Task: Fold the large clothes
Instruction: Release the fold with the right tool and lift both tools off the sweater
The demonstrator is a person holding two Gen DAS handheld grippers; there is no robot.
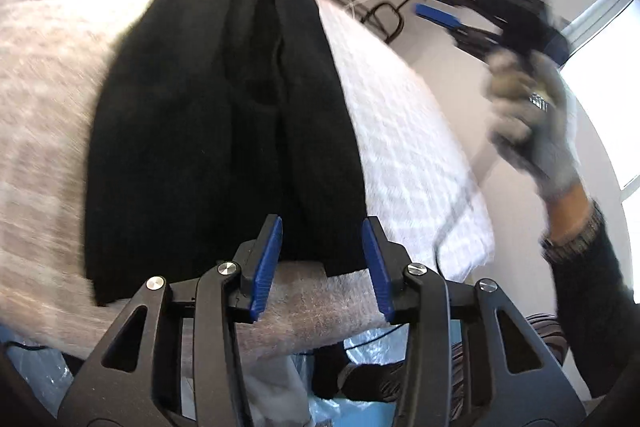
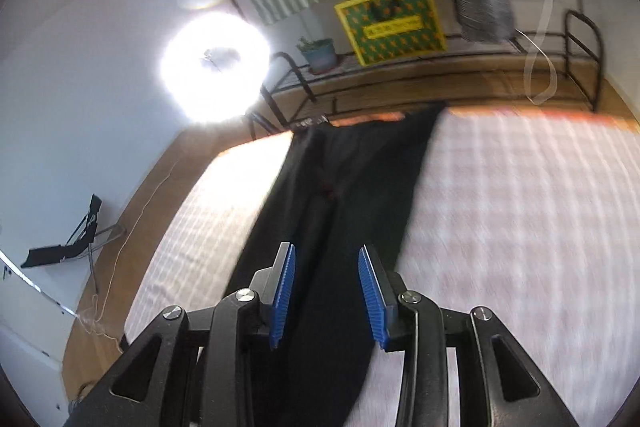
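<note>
A long black garment of soft knit cloth [image 1: 224,115], seemingly trousers laid lengthwise, lies flat on the white quilted bed [image 1: 404,131], its near hem just at the bed's edge and its far end reaching toward the yellow-and-green patterned box [image 2: 390,25] beyond the bed.

The left gripper [image 1: 322,267] hovers over that near hem with its blue-padded fingers [image 1: 264,267] spread and nothing between them. The right gripper [image 2: 326,297], held in a grey-gloved hand [image 1: 528,123], is raised off the garment to its right; its fingers are also parted and empty, and the blur suggests it is swinging fast.

The cloth looks smoothed and released, so the next fold probably calls for a fresh hold on the near hem. To do it well, each gripper should take one corner of the hem through both layers, lift evenly, and carry the edge toward the box end so the sides stay aligned, then lay it down without dragging the lower layer.
</note>
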